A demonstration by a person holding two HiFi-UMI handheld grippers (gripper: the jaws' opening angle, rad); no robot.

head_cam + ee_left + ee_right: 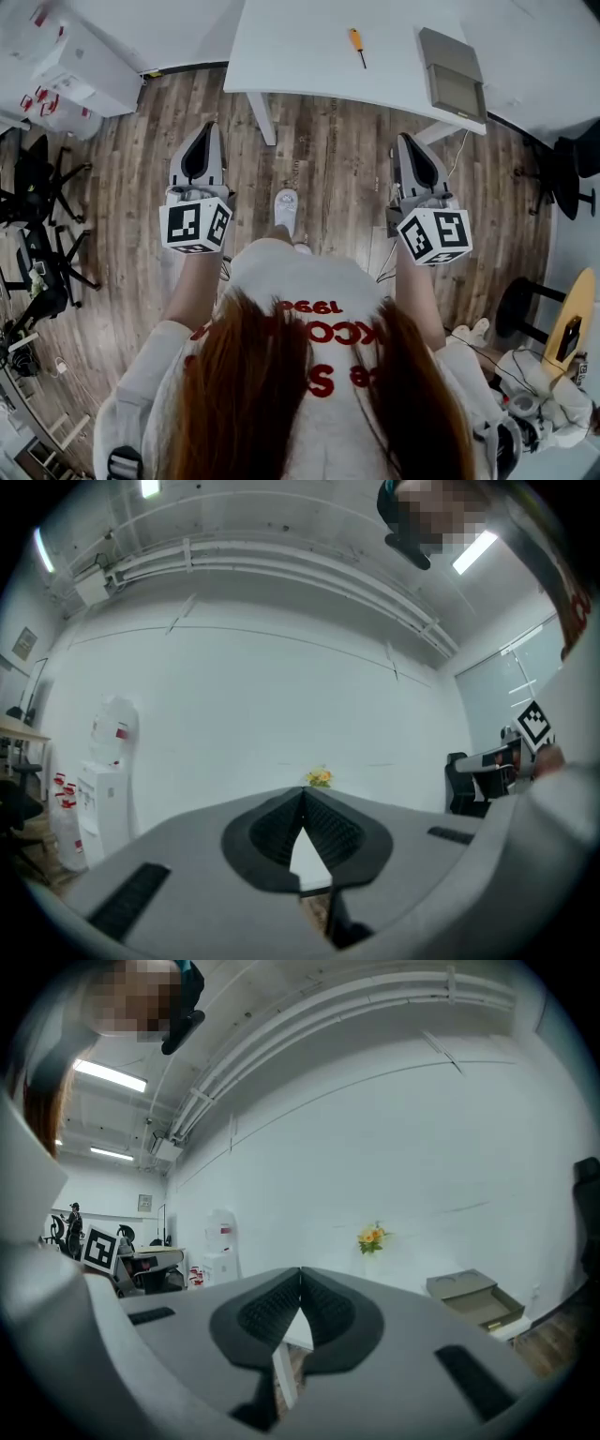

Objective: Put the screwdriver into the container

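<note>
Head view, task things: the screwdriver (357, 45), orange-handled, lies loose on the white table (300, 66) at top centre of the frame. The grey container (453, 75) sits well to its right, at the table's right end.
Head view, tongs: the left gripper (206, 131) and right gripper (406, 142) are held level at mid-frame over the wood floor (319, 159), short of the table edge. Looks like a ready stance; nothing reached for yet.
Left gripper view: jaws clenched tip to tip with nothing between them. They aim at a bare wall, with a water dispenser (103, 780) at lower left and flowers (320, 777) just above the tips. Neither screwdriver nor container shows.
Right gripper view: jaws likewise pressed together and empty. The container shows at lower right; the screwdriver is not in sight.
Judgement: both tongs are too high and too far back to pick anything up. The screwdriver is untouched, so the task is at its start, and either tong must open before it can take the handle.
</note>
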